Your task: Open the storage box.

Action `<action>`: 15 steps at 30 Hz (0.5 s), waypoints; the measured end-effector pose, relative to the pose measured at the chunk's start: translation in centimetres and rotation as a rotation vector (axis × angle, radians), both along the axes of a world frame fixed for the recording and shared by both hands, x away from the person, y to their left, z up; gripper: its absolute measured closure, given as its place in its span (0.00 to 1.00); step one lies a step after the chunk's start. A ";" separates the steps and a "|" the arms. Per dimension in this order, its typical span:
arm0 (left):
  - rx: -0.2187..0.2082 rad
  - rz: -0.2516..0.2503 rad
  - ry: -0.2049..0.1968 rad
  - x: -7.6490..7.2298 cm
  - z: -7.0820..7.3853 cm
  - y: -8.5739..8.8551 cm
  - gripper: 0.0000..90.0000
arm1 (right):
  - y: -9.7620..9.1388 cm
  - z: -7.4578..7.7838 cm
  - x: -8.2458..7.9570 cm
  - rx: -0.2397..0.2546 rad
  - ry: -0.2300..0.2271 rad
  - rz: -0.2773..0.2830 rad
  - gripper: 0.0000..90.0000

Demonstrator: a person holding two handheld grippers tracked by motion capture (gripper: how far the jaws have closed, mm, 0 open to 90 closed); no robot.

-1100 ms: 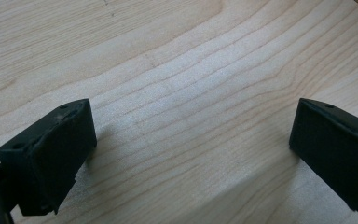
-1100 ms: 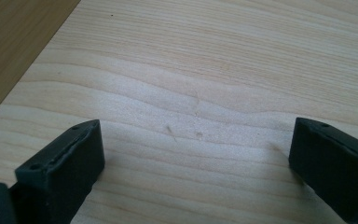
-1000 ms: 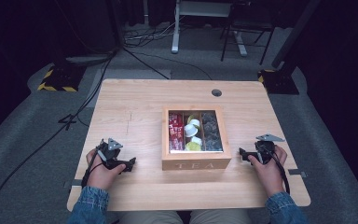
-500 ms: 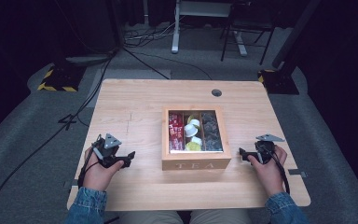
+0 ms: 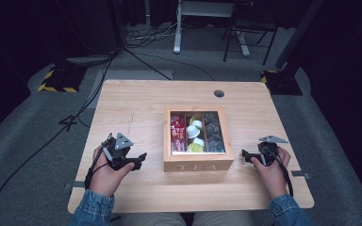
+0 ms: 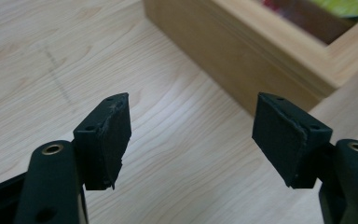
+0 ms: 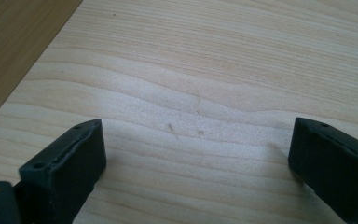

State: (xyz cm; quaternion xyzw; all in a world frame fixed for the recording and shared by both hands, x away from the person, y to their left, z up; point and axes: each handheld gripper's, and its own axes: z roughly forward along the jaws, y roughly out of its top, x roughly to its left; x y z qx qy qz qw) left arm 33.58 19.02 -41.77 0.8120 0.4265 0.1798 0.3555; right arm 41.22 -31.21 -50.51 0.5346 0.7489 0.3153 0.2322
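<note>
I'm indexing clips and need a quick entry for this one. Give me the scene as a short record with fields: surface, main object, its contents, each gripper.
surface: light wooden table
main object: wooden tea box, lettered TEA on its front, at the table's middle
contents: red packets in the left compartment, white cups in the middle one, dark items in the right one
left gripper: left of the box, jaws apart and just closing, nothing between them
right gripper: right of the box, jaws wide apart, empty
</note>
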 end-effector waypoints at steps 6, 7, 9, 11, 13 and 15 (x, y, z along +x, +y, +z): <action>-0.027 -0.065 -0.019 -0.5 0.9 -1.5 0.32 | 0.0 0.0 -0.1 0.001 0.001 -0.001 0.05; -0.040 -0.071 -0.014 -0.6 1.0 -1.8 0.32 | 0.0 0.0 -0.1 0.000 -0.001 0.000 0.05; -0.051 -0.093 -0.014 -0.7 1.0 -2.3 0.32 | 0.0 0.0 -0.1 0.000 -0.001 0.000 0.05; -0.045 -0.126 -0.018 -0.9 1.0 -3.0 0.32 | 0.0 0.0 -0.1 0.000 -0.002 0.002 0.05; -0.048 -0.140 -0.018 -1.0 0.9 -3.5 0.32 | 0.0 0.0 -0.1 0.001 0.001 0.003 0.05; -0.051 -0.156 -0.018 -1.1 0.9 -3.8 0.32 | 0.0 0.0 -0.2 0.001 0.001 0.004 0.05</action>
